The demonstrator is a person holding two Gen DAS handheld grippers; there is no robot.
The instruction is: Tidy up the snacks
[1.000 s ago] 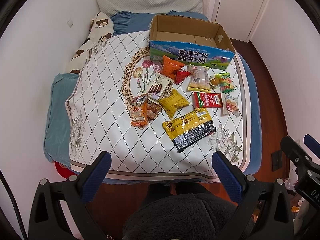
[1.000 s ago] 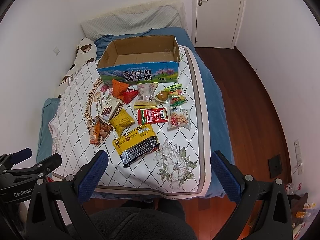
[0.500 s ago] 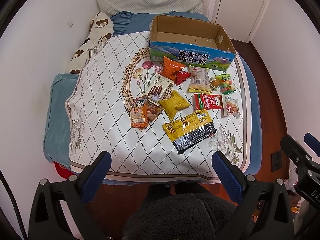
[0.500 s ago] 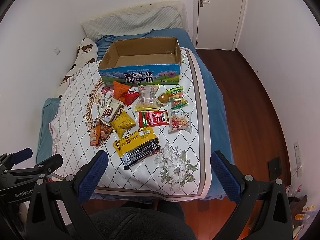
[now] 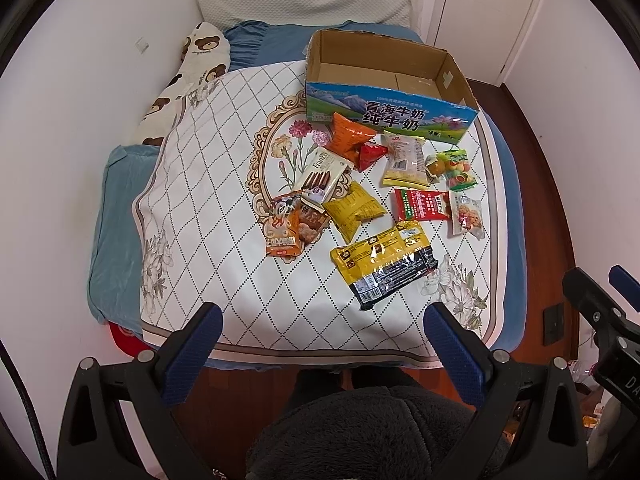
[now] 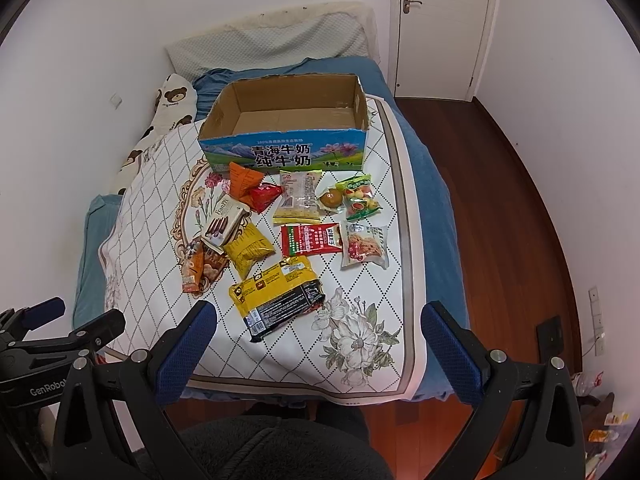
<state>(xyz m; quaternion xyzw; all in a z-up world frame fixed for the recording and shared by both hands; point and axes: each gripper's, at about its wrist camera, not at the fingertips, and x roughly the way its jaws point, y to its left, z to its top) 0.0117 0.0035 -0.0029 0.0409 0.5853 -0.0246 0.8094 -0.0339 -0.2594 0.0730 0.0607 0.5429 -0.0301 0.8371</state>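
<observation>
Several snack packets lie scattered on a quilted bedspread point(image 5: 208, 208): a big yellow-and-black pack point(image 5: 382, 264) point(image 6: 278, 296), a small yellow bag point(image 5: 354, 210), a red pack point(image 5: 420, 205), an orange bag point(image 5: 348, 136), a chocolate-stick pack point(image 5: 322, 176). Behind them stands an empty open cardboard box point(image 5: 384, 112) point(image 6: 286, 154) with a blue printed front. My left gripper point(image 5: 322, 324) is open, held back above the bed's foot, nothing between its fingers. My right gripper point(image 6: 318, 322) is likewise open and empty, short of the yellow-and-black pack.
Pillows point(image 6: 272, 46) lie at the bed's head against the wall. A white door point(image 6: 440, 28) and wooden floor point(image 6: 500, 208) are to the right. A person's dark fleece-clad lap point(image 5: 360, 432) fills the bottom. Each gripper shows at the other view's edge.
Both views have drifted slightly backward and up, so the bed and snacks sit a little lower and farther. Nothing on the bed has moved; both grippers stay open.
</observation>
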